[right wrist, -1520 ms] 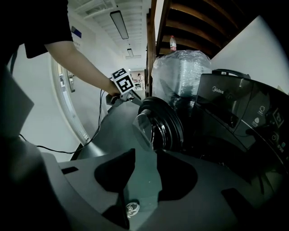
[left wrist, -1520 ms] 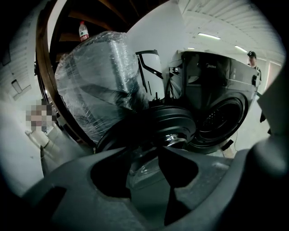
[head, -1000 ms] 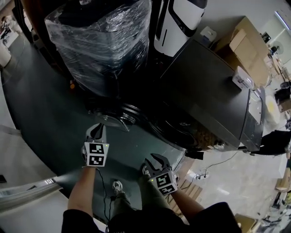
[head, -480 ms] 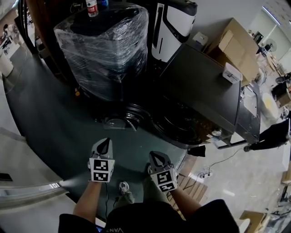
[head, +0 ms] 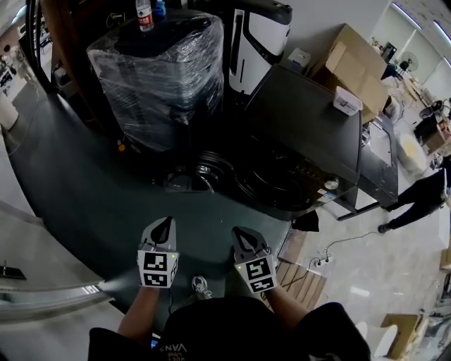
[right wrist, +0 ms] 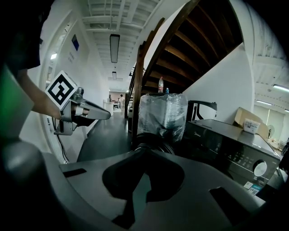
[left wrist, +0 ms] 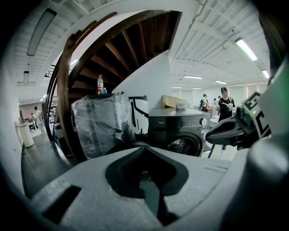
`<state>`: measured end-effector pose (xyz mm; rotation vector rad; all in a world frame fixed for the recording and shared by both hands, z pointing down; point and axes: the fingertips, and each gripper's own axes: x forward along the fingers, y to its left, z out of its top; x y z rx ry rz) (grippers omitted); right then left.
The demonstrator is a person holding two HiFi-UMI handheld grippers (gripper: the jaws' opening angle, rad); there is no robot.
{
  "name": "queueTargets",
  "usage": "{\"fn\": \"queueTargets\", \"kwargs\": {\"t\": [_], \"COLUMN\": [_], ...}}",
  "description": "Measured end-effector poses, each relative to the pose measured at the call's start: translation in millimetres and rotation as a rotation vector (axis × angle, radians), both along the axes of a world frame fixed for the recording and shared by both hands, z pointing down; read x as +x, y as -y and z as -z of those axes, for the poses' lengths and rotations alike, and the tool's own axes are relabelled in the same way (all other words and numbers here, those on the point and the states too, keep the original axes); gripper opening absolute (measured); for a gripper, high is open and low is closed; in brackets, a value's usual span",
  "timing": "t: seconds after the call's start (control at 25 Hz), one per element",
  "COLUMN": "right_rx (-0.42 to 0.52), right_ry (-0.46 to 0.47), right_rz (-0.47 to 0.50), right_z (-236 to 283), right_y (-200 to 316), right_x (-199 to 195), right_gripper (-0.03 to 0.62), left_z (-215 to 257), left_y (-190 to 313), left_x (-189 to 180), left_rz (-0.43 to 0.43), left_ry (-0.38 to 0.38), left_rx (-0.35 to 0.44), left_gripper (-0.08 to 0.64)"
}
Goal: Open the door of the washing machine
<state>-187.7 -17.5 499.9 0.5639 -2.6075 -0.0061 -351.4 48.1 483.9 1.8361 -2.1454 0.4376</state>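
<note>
The dark front-loading washing machine [head: 310, 120] stands right of middle in the head view. Its round door [head: 205, 169] is swung open to the left, and the drum opening [head: 278, 185] is bare. My left gripper [head: 165, 224] and right gripper [head: 242, 234] hover side by side over the dark floor, well short of the machine. Both are shut with nothing between their jaws. The left gripper view looks over its shut jaws at the washing machine [left wrist: 180, 124], its drum opening [left wrist: 184, 145] and the right gripper [left wrist: 226, 131]. In the right gripper view, the door [right wrist: 153, 140] is past the jaws and the left gripper [right wrist: 90, 113] is at left.
A tall appliance wrapped in clear film [head: 162, 77] stands left of the machine with a bottle [head: 144, 15] on top. A white-and-black unit [head: 257, 39] is behind. Cardboard boxes [head: 356, 60] lie at the back right. A wooden stair stringer [left wrist: 67, 94] rises at left. People stand far right [left wrist: 224, 101].
Both grippers have drawn back from the open door toward the person and risen. The right gripper's jaws have gone from open to shut, and the left's small gap has closed.
</note>
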Motion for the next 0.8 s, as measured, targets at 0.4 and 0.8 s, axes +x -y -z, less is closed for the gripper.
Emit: {"fn": "queueTargets", "kwargs": {"t": [0.4, 0.8], "right_rx": [-0.016, -0.019], "right_ry": [0.039, 0.062], "right_rz": [-0.013, -0.038], "right_z": [25.0, 37.3], "right_y": [-45.1, -69.6], "right_x": [6.2, 5.0], "right_gripper": [0.003, 0.003], "left_z": [17.3, 19.3], "left_y": [-53.7, -95.7], "left_x": [18.6, 19.8], "left_rz": [-0.023, -0.058], "left_ry": [-0.068, -0.057], "left_rx": [0.042, 0.032], "left_gripper": [0.017, 0.017]}}
